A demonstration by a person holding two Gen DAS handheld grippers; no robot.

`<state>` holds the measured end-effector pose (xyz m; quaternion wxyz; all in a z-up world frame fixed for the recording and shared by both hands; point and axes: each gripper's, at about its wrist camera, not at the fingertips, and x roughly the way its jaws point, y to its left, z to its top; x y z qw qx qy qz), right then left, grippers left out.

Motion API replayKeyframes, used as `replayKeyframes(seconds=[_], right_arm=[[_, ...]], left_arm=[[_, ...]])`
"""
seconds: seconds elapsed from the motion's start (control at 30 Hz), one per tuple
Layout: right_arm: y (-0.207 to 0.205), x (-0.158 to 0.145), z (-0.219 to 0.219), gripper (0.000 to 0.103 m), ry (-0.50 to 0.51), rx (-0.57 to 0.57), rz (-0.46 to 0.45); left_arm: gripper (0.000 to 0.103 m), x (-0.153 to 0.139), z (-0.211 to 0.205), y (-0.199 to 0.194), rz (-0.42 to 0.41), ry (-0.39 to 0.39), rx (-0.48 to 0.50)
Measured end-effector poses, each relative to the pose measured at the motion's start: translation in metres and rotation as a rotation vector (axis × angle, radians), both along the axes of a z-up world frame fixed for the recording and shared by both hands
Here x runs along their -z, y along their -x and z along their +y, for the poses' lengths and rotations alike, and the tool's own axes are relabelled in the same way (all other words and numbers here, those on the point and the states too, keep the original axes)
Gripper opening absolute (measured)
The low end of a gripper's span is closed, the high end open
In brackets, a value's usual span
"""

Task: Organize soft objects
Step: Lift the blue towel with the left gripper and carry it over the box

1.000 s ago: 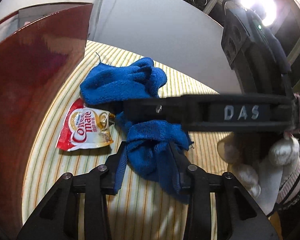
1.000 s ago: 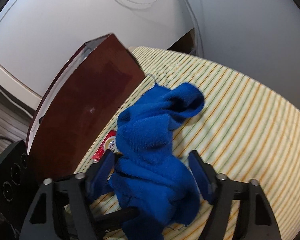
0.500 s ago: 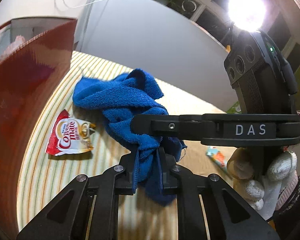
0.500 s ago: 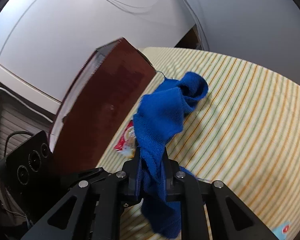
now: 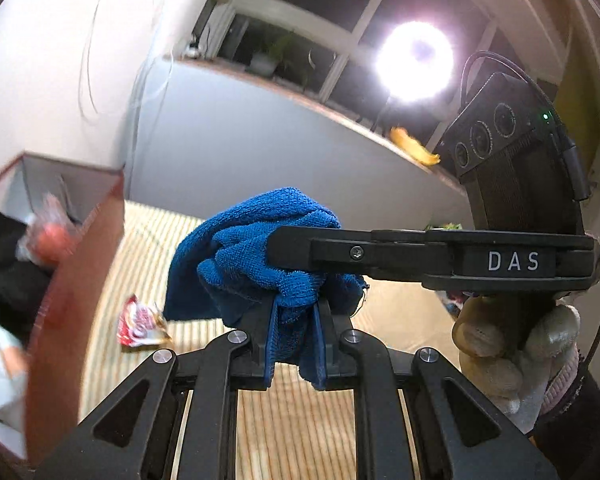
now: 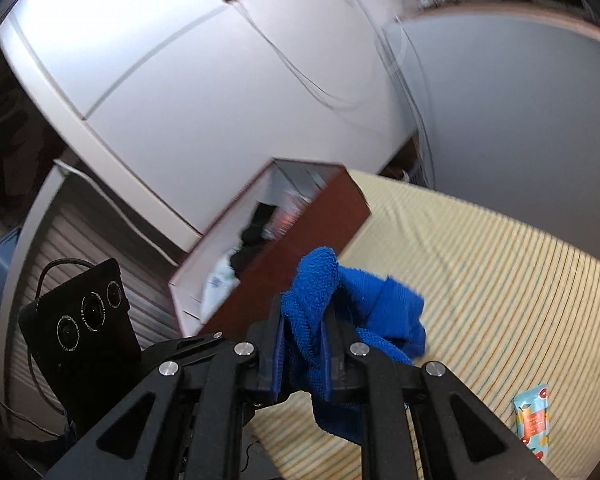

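Towel: crumpled blue terry-cloth towel [image 5: 256,248], lifted above the striped tablecloth [image 6: 500,272].
Left gripper [image 5: 296,328]: clenched on it.
Right gripper [image 6: 302,344]: clenched on it.

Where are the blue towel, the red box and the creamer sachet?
blue towel [image 5: 256,240]: left wrist view, on the bunched terry above the fingers.
red box [image 6: 300,236]: right wrist view, on its dark red outer side wall.
creamer sachet [image 5: 140,322]: left wrist view, on its red and white face.
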<state>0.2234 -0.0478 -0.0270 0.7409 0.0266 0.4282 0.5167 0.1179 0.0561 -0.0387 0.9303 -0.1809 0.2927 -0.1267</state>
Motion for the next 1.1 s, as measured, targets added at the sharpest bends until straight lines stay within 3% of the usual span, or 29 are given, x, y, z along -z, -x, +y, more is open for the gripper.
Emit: replayKeyframes(seconds=[0.33,0.57,0.8,1.1], right_arm=[[0.048,-0.079,0.048,0.013,-0.072,-0.066,-0.144],[0.073,-0.108,0.111,0.013,-0.111,-0.156,-0.191],[0.076,-0.089,0.172,0.013,-0.092,-0.214,-0.149],[0.074,-0.037,0.224,0.013,-0.012,-0.253,-0.062]], left_arm=[[0.013,-0.07,0.05,0.055,-0.111,-0.094,-0.077],[0.013,-0.084,0.1,0.075,-0.126,-0.131,-0.182],[0.013,-0.059,0.142,0.078,-0.057,-0.143,-0.263],[0.013,-0.013,0.165,0.082,0.063,-0.146,-0.308]])
